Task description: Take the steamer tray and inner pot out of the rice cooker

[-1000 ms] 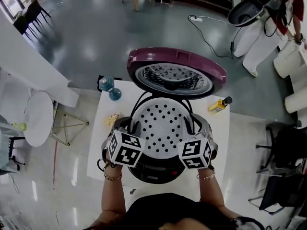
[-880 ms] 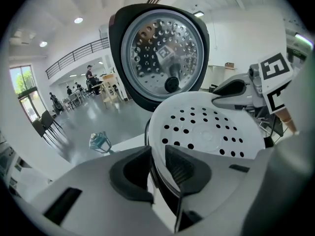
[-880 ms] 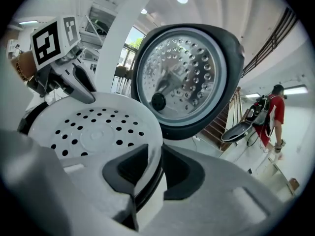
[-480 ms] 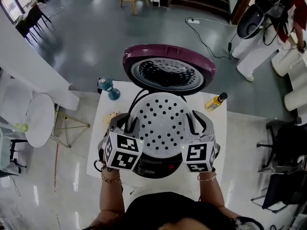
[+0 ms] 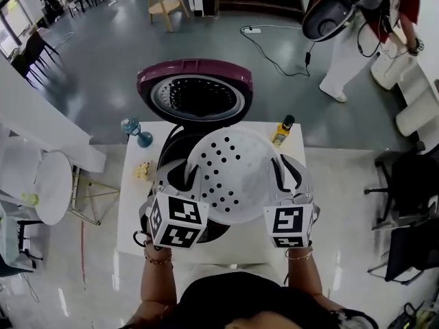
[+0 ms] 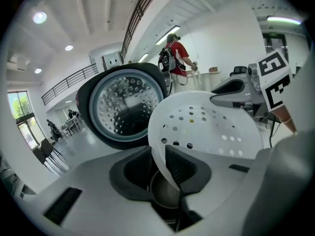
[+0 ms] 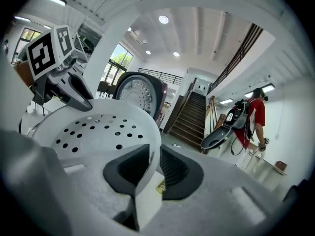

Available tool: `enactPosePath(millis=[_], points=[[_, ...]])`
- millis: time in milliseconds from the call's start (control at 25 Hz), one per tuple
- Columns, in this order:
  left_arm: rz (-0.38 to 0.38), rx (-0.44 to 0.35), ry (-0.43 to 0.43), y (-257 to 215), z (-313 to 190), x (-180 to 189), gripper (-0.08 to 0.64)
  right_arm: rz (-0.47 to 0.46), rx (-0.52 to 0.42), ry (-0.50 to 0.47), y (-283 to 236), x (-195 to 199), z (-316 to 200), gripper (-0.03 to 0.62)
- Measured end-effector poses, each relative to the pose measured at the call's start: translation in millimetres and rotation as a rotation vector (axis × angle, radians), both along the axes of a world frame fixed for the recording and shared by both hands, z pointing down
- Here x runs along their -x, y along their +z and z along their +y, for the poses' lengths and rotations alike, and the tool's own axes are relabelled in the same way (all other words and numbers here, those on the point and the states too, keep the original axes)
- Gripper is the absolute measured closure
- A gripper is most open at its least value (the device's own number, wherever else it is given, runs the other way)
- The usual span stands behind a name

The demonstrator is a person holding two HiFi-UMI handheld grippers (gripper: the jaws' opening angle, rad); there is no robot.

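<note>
Two grippers pinch the tray | left gripper at its left rim | right gripper at its right | cooker below

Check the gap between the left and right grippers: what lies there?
The steamer tray spans it, held above the cooker, left gripper and right gripper each shut on its rim; the head view shows this.

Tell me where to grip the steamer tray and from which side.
Grip the steamer tray by its thin rim, at two opposite points, coming in from the left and right. The rim slips between narrow jaws, while the round perforated floor offers no edge. The left gripper and right gripper are clamped on it that way.
</note>
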State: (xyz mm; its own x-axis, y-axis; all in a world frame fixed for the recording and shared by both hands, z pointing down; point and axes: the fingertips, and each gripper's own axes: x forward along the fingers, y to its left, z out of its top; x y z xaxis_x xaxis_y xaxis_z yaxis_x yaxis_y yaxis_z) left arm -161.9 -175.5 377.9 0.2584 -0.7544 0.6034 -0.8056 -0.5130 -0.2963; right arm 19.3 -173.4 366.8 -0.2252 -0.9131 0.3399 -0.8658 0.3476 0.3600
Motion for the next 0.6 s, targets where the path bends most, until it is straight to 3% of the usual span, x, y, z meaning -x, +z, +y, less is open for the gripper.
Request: enactPosePath(millis=[320, 600], points=[[-0.003, 0.004, 0.068, 7, 15, -108, 0.472, 0.001, 0.022, 0.061, 8, -107, 23, 0.518], [0.002, 0.019, 0.083, 12, 24, -169, 0.469, 0.011, 0.043, 0.07, 7, -168, 33, 0.52]])
